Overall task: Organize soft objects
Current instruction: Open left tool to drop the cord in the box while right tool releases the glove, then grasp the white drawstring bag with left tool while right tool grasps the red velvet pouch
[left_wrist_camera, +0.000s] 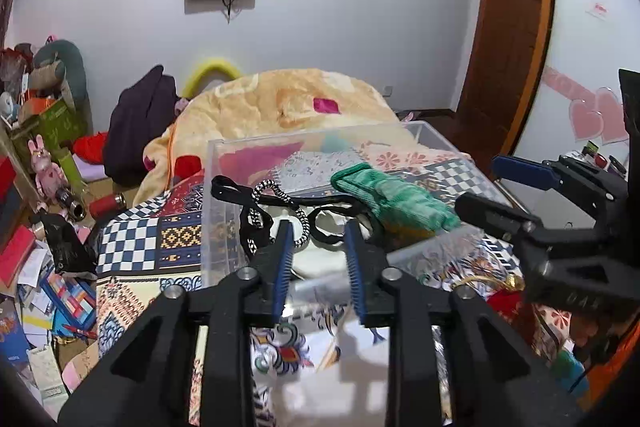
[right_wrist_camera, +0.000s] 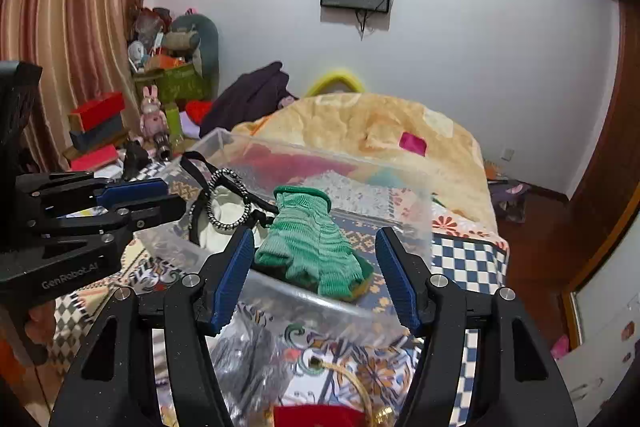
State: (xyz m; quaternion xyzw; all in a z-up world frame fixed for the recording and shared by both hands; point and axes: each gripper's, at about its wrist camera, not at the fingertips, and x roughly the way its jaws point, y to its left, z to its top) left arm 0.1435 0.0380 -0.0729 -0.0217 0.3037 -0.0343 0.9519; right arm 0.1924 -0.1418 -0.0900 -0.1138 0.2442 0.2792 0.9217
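Note:
A clear plastic box (left_wrist_camera: 224, 147) (right_wrist_camera: 224, 139) stands on the patterned bedspread. Inside lie a green knit glove (left_wrist_camera: 396, 197) (right_wrist_camera: 312, 243), a black strap (left_wrist_camera: 320, 205) (right_wrist_camera: 196, 163), a black-and-white braided cord (left_wrist_camera: 276, 203) (right_wrist_camera: 228, 199) and something white (right_wrist_camera: 226, 217). My left gripper (left_wrist_camera: 318, 231) is open and empty, fingertips over the box's near rim by the cord; it also shows in the right wrist view (right_wrist_camera: 140, 197). My right gripper (right_wrist_camera: 316, 251) is open and empty, with the glove lying between and beyond its fingers; it also shows in the left wrist view (left_wrist_camera: 496, 183).
A peach blanket (left_wrist_camera: 304, 99) is heaped behind the box, with dark clothing (left_wrist_camera: 140, 119) to its left. Boxes, a pink bunny toy (left_wrist_camera: 46, 167) and papers clutter the left side. A red item (right_wrist_camera: 320, 417) and gold cord (right_wrist_camera: 360, 383) lie near me. A wooden door (left_wrist_camera: 504, 27) stands right.

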